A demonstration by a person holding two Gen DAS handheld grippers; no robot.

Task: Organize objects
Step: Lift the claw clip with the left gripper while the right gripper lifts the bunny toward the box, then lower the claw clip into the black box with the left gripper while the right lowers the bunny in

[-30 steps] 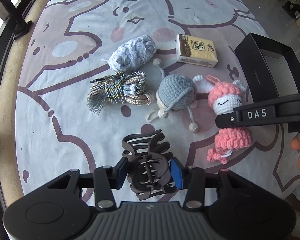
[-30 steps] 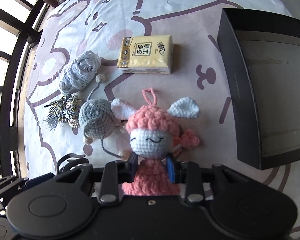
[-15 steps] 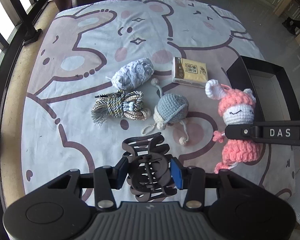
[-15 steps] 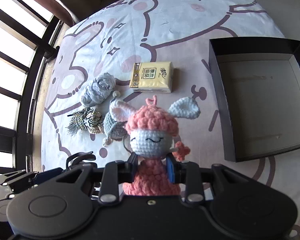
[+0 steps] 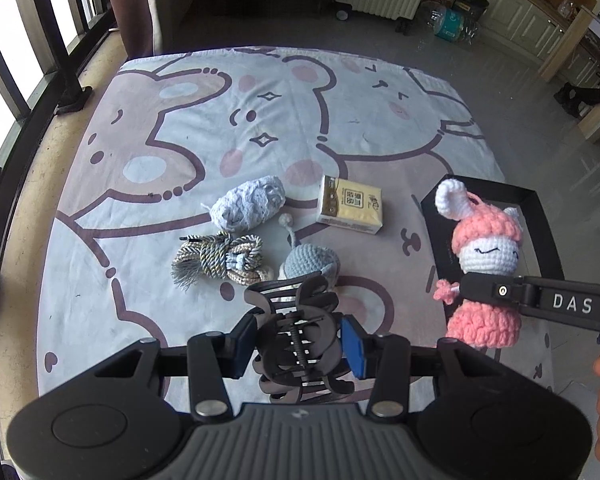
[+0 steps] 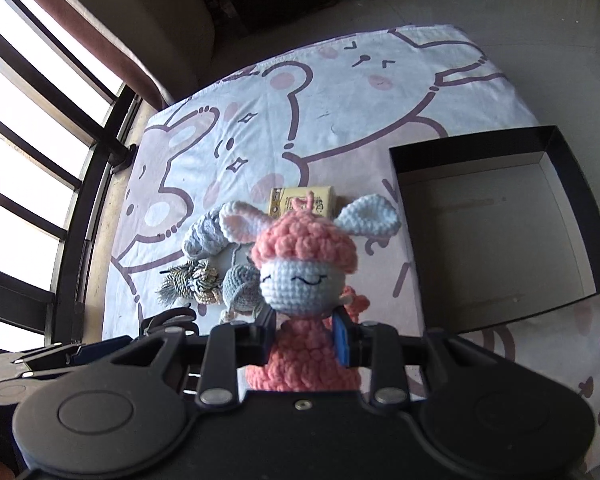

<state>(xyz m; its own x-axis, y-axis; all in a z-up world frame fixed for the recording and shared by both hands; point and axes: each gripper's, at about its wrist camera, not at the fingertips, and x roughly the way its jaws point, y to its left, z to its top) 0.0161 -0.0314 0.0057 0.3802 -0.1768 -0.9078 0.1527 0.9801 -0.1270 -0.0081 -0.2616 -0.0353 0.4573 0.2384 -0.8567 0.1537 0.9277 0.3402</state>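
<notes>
Inside black box (image 6: 496, 236): nothing was seen.
Left gripper (image 5: 300, 346): was clamped on the black hair claw (image 5: 296, 320).
Right gripper (image 6: 305, 334): was pinched on the pink crochet doll (image 6: 300, 276).

A pink crocheted yarn doll (image 6: 304, 280) is showing its nubby stitches beside a matt black plastic hair claw (image 5: 298, 340) with a thin metal spring. Below, a soft printed cloth (image 5: 188, 128) is lying slightly creased under a glossy yellow film-wrapped tissue pack (image 5: 350, 204), a twisted, silky cord bundle (image 5: 220, 258) and pale blue knitted pieces (image 5: 248, 204). A matt black cardboard box (image 6: 572, 168) is showing a dull grey paper lining.
</notes>
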